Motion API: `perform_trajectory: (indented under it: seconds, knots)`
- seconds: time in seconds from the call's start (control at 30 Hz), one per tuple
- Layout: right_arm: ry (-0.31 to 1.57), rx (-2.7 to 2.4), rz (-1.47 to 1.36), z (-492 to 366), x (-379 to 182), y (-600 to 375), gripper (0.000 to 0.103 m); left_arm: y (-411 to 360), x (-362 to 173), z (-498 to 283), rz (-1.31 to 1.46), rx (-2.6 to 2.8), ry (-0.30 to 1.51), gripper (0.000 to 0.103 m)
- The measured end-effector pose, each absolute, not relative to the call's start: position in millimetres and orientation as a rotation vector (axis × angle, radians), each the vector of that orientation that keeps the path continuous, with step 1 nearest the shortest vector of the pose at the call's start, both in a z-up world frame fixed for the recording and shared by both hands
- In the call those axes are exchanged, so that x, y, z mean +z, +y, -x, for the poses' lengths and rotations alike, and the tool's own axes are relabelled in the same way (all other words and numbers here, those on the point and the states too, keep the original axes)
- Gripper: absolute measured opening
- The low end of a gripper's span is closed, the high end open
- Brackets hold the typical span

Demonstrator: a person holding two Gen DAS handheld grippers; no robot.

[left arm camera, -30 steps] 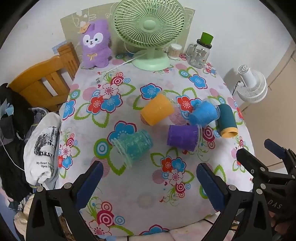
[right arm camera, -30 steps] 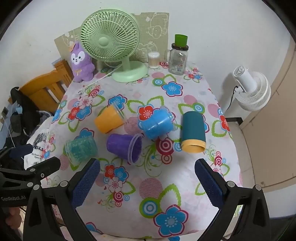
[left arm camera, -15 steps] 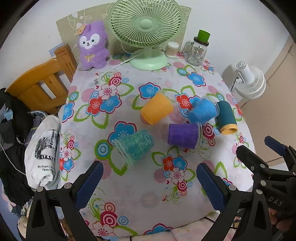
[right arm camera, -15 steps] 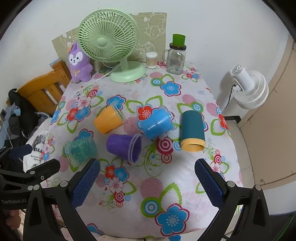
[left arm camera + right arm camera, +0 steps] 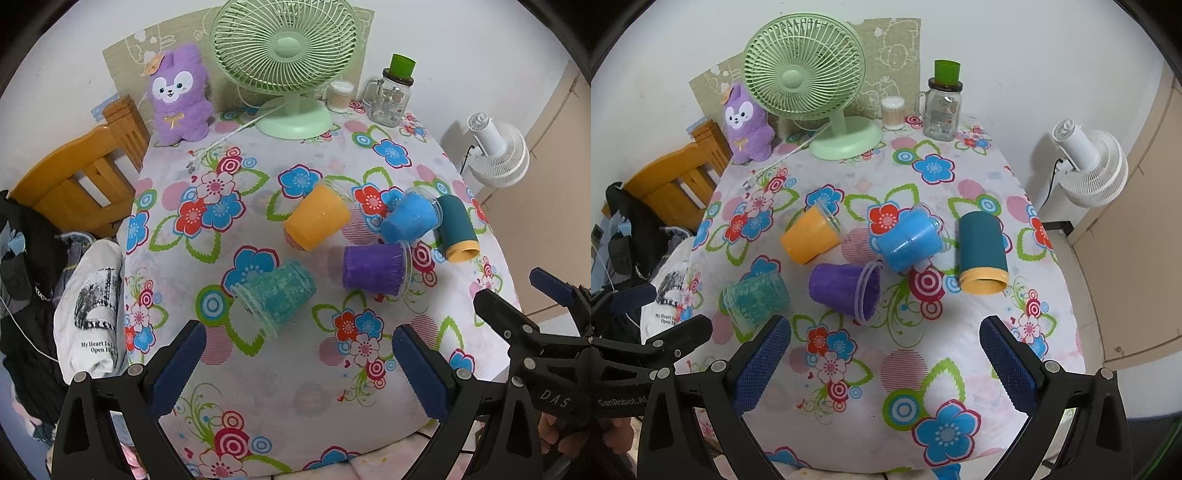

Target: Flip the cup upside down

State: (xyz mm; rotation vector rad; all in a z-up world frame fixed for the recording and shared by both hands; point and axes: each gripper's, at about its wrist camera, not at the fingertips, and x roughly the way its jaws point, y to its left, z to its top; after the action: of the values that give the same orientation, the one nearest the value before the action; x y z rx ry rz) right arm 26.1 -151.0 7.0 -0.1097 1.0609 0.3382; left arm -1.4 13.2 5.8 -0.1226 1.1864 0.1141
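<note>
Cups, five in total, lie on their sides on the floral tabletop (image 5: 960, 421) at mid-frame in both views: teal glitter cup (image 5: 275, 295), purple cup (image 5: 373, 271), orange cup (image 5: 317, 221), blue cup (image 5: 408, 221) and dark teal cup with yellow rim (image 5: 456, 229). The blue cup rests against the dark teal cup. Left gripper (image 5: 295, 363) sits at the bottom of its frame, fingers (image 5: 177, 369) spread wide and holding nothing; the teal glitter cup lies just above them. Right gripper (image 5: 884, 363) sits at the bottom of its frame, fingers likewise spread wide and holding nothing; the purple cup lies above them. Green desk fan (image 5: 809, 81), purple plush toy (image 5: 746, 125) and glass mug jar (image 5: 942, 107) occupy the upper frame.
</note>
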Motion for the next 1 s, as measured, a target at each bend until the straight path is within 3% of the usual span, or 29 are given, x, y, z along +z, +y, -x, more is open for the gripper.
perform_trajectory:
  seconds: [1.0]
  knots:
    - [1.101, 0.268, 0.106, -45.5, -7.0, -104.7, 0.103, 42.2, -4.1, -31.7, -0.117, -0.035, 1.184, 0.102]
